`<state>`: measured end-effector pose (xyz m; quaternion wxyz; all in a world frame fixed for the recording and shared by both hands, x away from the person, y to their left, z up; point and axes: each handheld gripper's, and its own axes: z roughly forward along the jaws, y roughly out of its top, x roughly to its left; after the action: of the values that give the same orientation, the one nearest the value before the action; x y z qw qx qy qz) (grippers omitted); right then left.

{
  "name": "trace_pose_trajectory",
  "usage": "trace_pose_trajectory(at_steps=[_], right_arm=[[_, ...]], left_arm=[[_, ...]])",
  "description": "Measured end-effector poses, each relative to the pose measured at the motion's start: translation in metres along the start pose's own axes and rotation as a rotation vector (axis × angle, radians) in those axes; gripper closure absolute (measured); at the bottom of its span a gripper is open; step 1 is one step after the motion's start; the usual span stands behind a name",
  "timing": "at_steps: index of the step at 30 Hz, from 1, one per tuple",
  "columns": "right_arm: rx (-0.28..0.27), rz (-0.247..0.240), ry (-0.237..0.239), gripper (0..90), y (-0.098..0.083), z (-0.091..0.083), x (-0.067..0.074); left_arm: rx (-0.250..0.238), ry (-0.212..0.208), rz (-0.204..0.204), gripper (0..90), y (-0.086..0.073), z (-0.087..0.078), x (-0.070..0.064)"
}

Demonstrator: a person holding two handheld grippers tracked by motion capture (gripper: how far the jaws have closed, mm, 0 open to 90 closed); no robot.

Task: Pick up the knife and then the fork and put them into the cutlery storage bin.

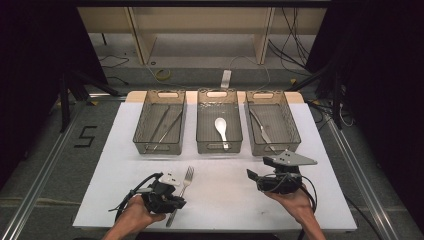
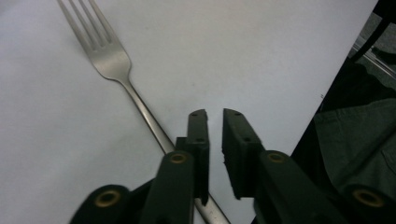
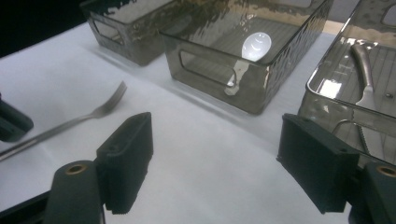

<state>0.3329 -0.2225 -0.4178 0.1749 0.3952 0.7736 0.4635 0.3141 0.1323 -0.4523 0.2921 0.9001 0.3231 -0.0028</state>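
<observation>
Steel fork point(image 2: 109, 58) lies beside the left gripper point(image 2: 215, 121); its nearly shut jaws hold nothing, missing the handle. Right gripper point(image 3: 215, 154) jaws gape empty.

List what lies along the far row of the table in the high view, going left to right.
Left bin with chopsticks → middle bin with a white spoon → right bin with a knife.
</observation>
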Motion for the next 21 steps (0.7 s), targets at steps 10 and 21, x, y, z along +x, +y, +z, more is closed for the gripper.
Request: trace_pose_trajectory(at_steps=[10, 21], right_arm=[[-0.021, 0.022, 0.031, 25.6, -0.013, -0.003, 0.013], [0.006, 0.001, 0.050, 25.6, -0.016, -0.003, 0.023]], left_arm=[[0.089, -0.015, 0.041, 88.7, -0.002, 0.015, -0.006], [0.146, -0.018, 0.012, 88.8, -0.003, 0.020, -0.002]])
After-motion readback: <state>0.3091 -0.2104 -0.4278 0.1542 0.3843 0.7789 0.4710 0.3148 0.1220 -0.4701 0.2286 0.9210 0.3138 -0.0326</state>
